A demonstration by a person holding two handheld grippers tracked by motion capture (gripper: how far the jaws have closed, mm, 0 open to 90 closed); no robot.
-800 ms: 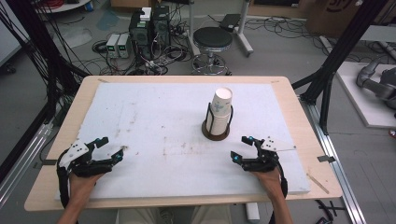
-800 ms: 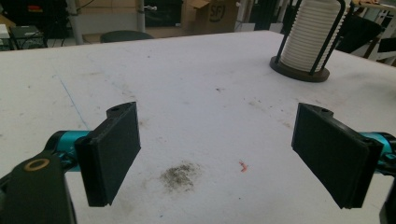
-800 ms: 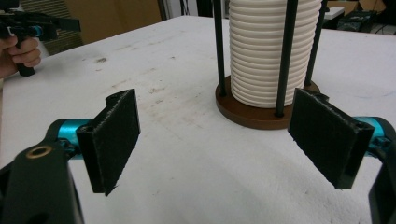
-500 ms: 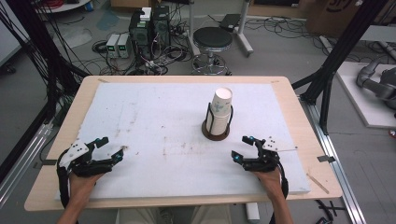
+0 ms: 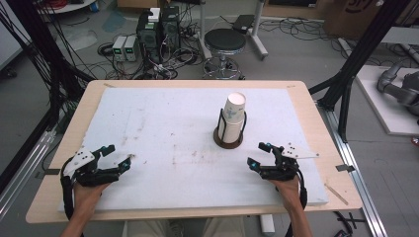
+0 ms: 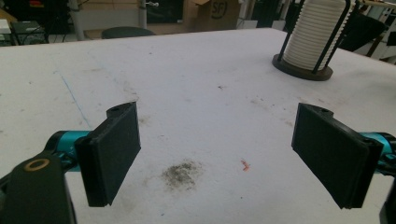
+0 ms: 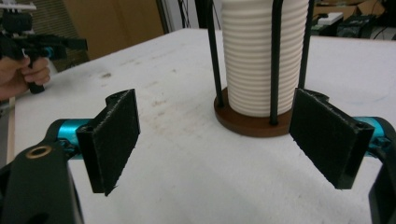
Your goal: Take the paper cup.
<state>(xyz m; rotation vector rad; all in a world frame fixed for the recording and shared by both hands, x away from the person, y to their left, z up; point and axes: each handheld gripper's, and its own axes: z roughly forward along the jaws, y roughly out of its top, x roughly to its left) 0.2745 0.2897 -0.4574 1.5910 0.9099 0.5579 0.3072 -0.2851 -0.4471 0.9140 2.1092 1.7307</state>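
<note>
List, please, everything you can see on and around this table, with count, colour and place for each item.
stack of cups: one stack, white, ribbed, standing upright in the holder right of the table's middle.
cup holder: one, dark brown round base with black upright rods around the stack.
foam sheet: one, white with grey smudges, covering most of the table top.
table: one, light wood, its rim showing around the sheet.
stool: one, black round seat, on the floor beyond the table.
computer boxes: two, black, on the floor beyond the table, among cables.
left gripper: one, black, near left corner, jaws apart, nothing between them.
right gripper: one, black, near right side, jaws apart, facing the holder, nothing between them.
</note>
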